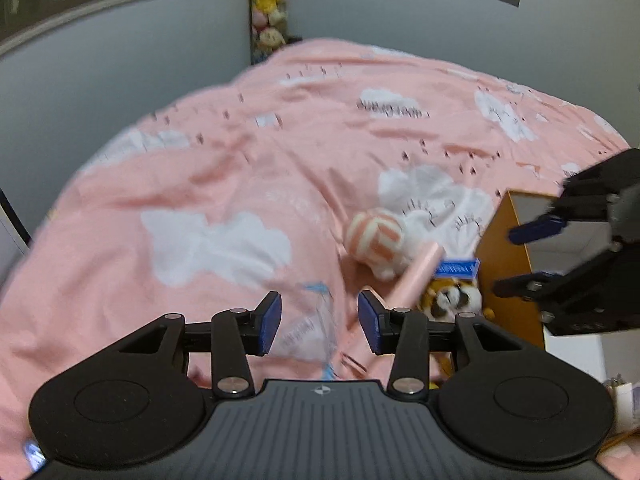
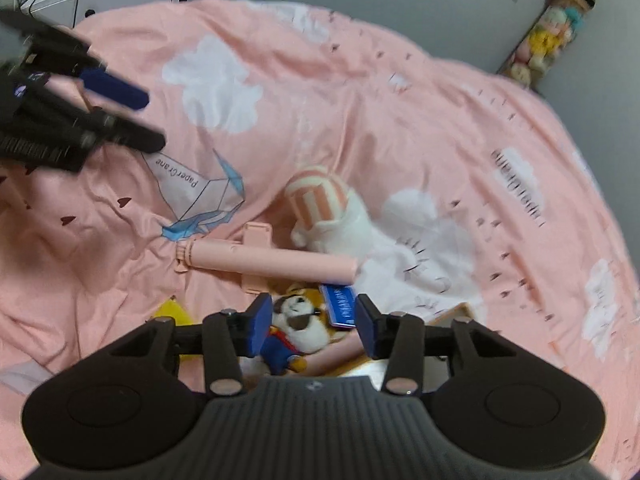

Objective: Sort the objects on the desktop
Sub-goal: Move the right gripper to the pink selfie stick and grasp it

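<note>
On the pink quilt (image 2: 400,92), the pink stick (image 2: 272,261) lies at twelve o'clock of the right gripper (image 2: 310,322), whose jaws gape empty over the tiger plush (image 2: 300,320); the left gripper (image 1: 320,322) is likewise released.

A: Your pictures are evenly lit by soft indoor light; the source is out of view, and you get no hard glare.

B: Any shadows?

A: Only faint ones in the folds of the pink bedspread (image 1: 248,184). Both views show motion blur: the cloud prints smear in the left wrist view, and in the right wrist view your left gripper (image 2: 146,118) is streaked.

B: And the edges?

A: Your fisheye lenses bend the grey wall (image 1: 100,92) into curves, and the corners go dark. The plush toys in the corner (image 1: 269,8) are soft and unsharp.
</note>
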Demonstrator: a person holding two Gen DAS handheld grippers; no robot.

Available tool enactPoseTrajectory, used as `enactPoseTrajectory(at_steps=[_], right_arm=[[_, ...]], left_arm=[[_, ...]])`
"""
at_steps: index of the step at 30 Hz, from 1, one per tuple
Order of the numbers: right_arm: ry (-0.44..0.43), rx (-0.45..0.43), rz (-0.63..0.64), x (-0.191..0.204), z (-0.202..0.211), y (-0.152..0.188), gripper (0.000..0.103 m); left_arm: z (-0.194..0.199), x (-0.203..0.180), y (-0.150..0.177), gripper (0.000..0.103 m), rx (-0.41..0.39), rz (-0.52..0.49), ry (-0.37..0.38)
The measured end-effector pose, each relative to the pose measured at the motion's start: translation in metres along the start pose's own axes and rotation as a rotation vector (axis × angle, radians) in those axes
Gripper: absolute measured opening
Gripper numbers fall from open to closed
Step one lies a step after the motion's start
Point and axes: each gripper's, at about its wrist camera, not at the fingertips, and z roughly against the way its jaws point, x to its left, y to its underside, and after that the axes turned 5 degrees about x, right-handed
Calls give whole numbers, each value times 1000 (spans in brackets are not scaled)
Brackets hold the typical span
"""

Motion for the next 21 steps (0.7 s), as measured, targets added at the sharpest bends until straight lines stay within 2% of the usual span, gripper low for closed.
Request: enactPoseTrajectory(at_steps=[3,6,9,12,13,18,21], right_arm=[[-44,21,13,3,-16,-8,46],[-51,29,123,15,-29,-14,46],[-71,45,222,22,-43,-19,46],[-94,60,275,22,-55,-28,44],[-104,65,280,21,-59,-33,40],[-188,86,234,10,-81,-59,34],[-228,111,216,8,-100,-71,34]], left_arm=[[-13,-5,11,49,34,-12,8],[-27,-12,20,49,80,-17,27],[-42,-15,26,49,146,22,69],[-55,-16,31,49,203,53,88],[-59,-15,32,49,215,59,85],[-74,-9,37,49,282,99,101],[-80,-6,40,49,304,114,117]])
